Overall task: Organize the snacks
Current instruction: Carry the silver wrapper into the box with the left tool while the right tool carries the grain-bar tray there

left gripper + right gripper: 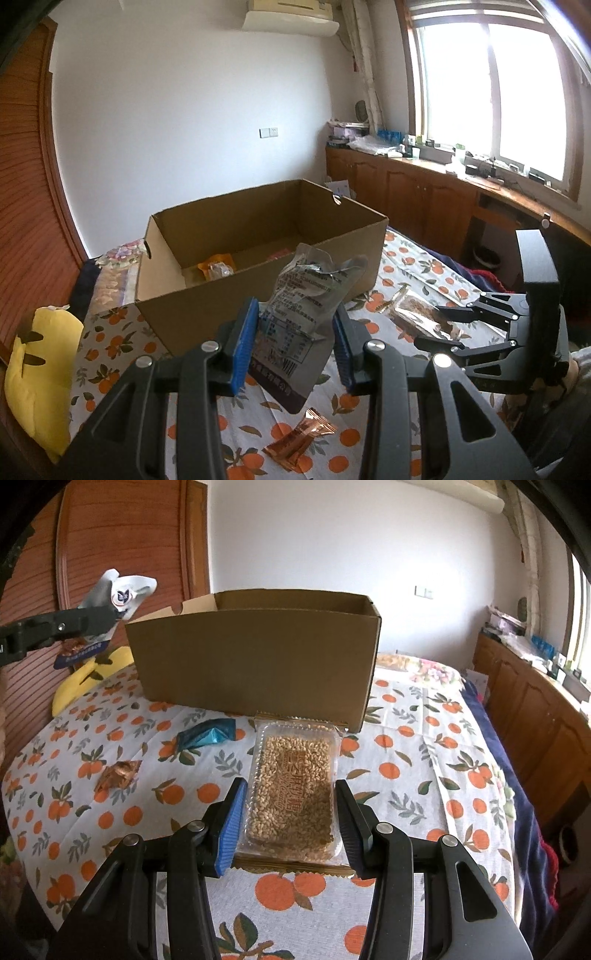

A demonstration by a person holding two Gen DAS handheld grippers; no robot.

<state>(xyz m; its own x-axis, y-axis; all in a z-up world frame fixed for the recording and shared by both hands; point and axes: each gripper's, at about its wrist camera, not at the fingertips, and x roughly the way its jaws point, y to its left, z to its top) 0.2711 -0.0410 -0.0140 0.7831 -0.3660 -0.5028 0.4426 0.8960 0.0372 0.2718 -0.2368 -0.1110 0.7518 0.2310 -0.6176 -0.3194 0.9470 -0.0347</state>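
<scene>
Left tool (pixel 295 343) grips a grey pouch (pixel 306 295), right tool (pixel 290 823) clamps a candy tray (pixel 291 786); both should clear the rim of the box (pixel 229 310) at twelve o'clock before release.

Left gripper (pixel 295 343): black linkage arms w/ silver pivot screws, ribbed blue pads on its fingers (pixel 243 347). Right gripper (pixel 290 823): same black build, silver screws, blue ribbed pad on one finger.

Right hand-held gripper (pixel 290 818) clamps seed-candy tray (pixel 291 794).
</scene>
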